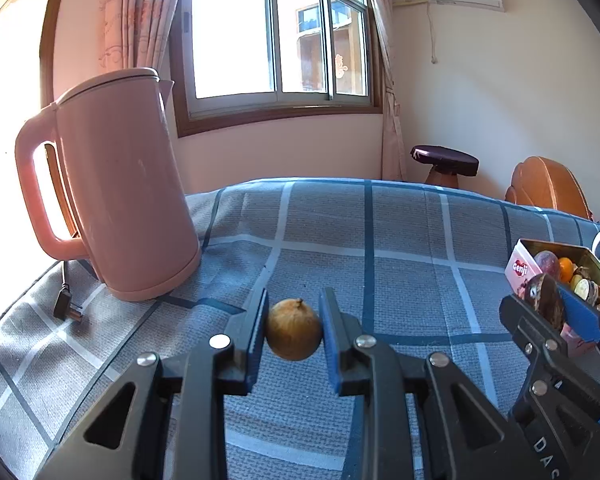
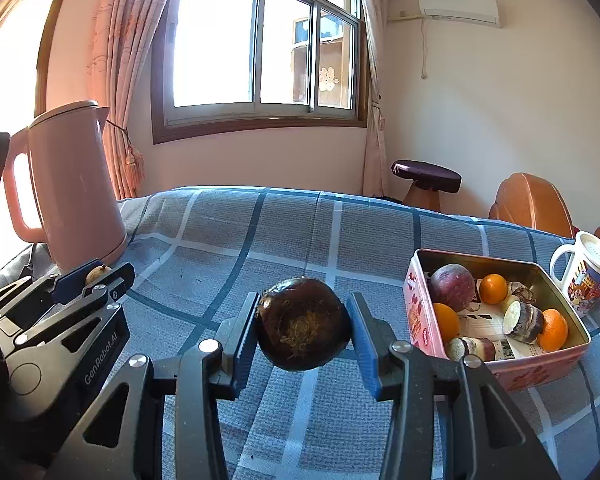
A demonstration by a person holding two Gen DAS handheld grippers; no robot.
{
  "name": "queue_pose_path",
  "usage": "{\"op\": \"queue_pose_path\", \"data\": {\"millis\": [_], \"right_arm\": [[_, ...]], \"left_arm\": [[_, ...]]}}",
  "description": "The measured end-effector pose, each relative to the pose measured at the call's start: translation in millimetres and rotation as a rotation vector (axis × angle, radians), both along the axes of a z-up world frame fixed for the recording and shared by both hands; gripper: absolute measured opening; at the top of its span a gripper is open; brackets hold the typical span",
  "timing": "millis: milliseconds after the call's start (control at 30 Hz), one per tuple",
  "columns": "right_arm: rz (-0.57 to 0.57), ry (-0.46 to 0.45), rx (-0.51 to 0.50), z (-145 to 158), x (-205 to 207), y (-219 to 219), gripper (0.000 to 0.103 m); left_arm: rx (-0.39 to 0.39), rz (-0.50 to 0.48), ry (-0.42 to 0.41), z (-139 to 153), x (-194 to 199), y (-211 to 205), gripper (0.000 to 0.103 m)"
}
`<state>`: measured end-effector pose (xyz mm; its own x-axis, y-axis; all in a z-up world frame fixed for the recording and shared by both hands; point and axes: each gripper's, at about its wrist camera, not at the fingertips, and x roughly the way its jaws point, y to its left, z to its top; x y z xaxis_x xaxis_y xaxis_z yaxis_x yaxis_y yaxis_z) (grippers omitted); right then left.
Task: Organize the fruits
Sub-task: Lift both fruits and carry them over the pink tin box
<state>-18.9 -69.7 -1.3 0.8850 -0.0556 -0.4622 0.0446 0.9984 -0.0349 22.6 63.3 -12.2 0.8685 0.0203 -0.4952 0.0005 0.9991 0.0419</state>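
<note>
Grippers aloft beside the pink tin [image 2: 416,312]: my left gripper [image 1: 293,330] is clenching a small tan fruit [image 1: 294,330], my right gripper [image 2: 303,324] is grasping a dark brown fruit [image 2: 303,324].

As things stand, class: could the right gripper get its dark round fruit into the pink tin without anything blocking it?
Probably yes. The right gripper, shut on the dark round fruit, sits just left of the pink tin. Only bare checked cloth lies between, and the tin is open-topped, though fairly full.
</note>
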Motion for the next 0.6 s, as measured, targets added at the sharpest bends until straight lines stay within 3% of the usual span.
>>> {"op": "queue_pose_path", "data": {"millis": [600], "right_arm": [[-0.005, -0.009, -0.003, 1.5, -18.4, -9.9, 0.046]], "left_arm": [[0.0, -0.003, -0.004, 0.5, -14.3, -14.3, 0.027]]}}
